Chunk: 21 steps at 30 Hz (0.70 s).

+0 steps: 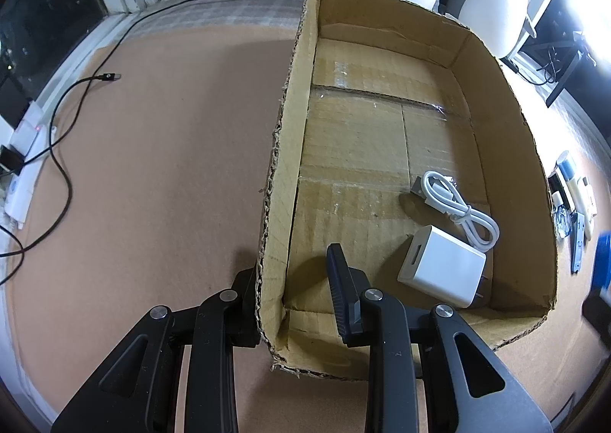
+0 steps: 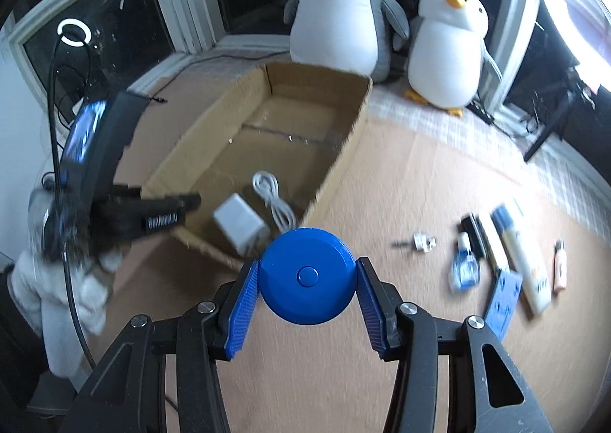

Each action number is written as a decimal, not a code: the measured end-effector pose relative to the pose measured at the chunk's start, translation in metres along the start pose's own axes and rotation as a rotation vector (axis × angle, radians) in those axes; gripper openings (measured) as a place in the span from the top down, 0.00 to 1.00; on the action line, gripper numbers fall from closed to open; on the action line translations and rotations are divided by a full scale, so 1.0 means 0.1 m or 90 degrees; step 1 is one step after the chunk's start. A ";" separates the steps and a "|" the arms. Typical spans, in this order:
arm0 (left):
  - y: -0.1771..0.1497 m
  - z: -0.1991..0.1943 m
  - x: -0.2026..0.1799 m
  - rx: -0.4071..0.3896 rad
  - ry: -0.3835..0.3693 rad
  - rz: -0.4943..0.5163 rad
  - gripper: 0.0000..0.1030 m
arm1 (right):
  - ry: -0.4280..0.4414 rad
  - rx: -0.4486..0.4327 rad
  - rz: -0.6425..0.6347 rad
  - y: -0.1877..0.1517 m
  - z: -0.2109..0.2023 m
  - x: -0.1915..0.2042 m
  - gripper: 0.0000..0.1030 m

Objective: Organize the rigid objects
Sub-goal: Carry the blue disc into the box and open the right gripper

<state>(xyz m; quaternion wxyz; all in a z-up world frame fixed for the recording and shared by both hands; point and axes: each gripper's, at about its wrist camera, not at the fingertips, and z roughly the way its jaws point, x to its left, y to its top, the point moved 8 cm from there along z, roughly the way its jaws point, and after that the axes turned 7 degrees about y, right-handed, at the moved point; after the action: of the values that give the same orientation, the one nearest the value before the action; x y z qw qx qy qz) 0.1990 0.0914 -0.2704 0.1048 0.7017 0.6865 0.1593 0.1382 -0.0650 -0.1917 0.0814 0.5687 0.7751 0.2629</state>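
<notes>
Left gripper (image 1: pixel 296 272) clamped on the cardboard box (image 1: pixel 496 96) near-corner wall, angled steeply down. Right gripper (image 2: pixel 307 291) pinching a blue round case (image 2: pixel 307 276), just outside that box.

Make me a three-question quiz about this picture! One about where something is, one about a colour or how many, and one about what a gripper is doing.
1. Where is the white charger block?
A. inside the cardboard box
B. on the mat beside the bottles
C. on a penguin's head

2. How many plush penguins are there, like the big one?
A. one
B. two
C. four

3. What is the right gripper doing?
A. hanging open with nothing
B. holding a round blue disc
C. pinching a white cable

Answers: 1 A, it lies on the box floor next to the coiled white cable. 2 B, a smaller penguin stands beside the big one. 3 B, its blue pads press both sides of the disc.
</notes>
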 end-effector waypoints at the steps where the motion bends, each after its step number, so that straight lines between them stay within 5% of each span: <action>1: -0.01 0.00 0.00 -0.002 0.003 0.002 0.74 | 0.003 -0.003 -0.003 0.05 0.00 0.01 0.55; 21: -0.03 -0.04 -0.06 -0.019 0.030 0.013 0.74 | 0.051 -0.010 -0.006 0.66 0.54 -0.01 0.55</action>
<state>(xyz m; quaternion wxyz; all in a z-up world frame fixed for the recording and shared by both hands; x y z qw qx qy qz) 0.1950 0.0849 -0.2679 0.0976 0.7028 0.6793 0.1874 0.2172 -0.0350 -0.2047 0.0558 0.5536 0.7782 0.2911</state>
